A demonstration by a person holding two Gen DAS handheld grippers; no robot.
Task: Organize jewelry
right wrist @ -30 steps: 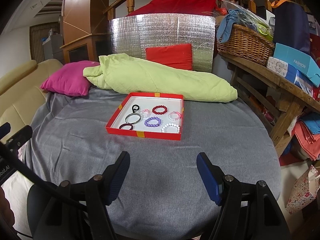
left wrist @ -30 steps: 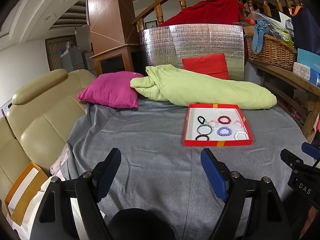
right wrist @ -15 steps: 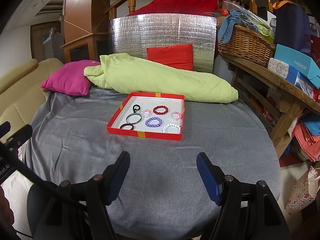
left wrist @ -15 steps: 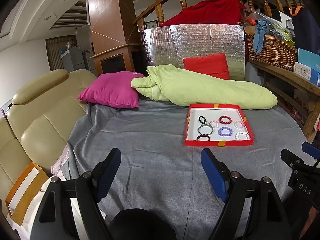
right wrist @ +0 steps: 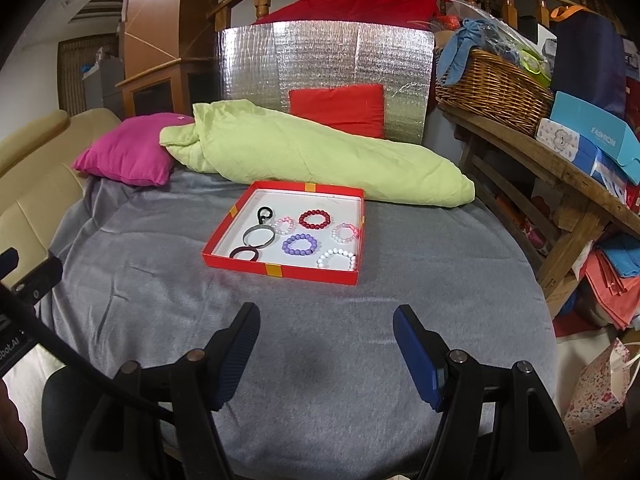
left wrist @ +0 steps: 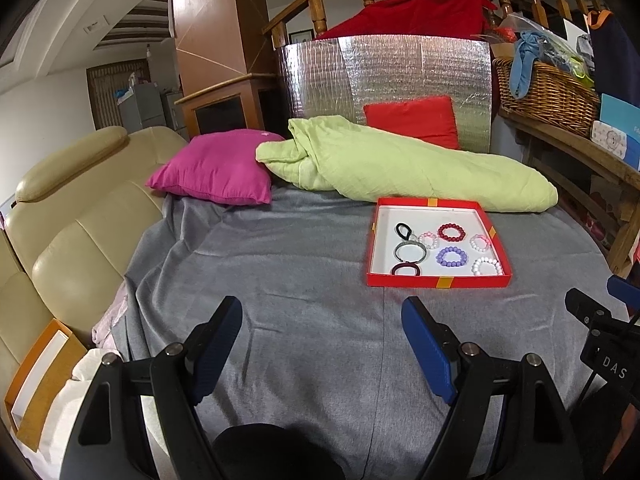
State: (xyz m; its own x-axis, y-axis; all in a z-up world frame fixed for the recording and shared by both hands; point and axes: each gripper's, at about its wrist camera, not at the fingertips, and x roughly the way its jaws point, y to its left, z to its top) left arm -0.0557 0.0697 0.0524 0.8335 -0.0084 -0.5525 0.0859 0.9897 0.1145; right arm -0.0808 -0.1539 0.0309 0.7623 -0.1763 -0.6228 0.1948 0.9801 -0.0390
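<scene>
A red tray with a white floor lies on the grey cloth; it also shows in the right wrist view. In it lie several bracelets: a dark red bead one, a purple one, a white one, pink-white ones, a silver ring, a black loop and a dark band. My left gripper is open and empty, well short of the tray and left of it. My right gripper is open and empty, short of the tray.
A green quilt lies just behind the tray, a magenta pillow at the back left. A beige sofa borders the left side. A wooden shelf with a wicker basket and boxes stands at the right.
Both views have crept slightly toward the tray. Both grippers stay open and the jewelry has not moved.
</scene>
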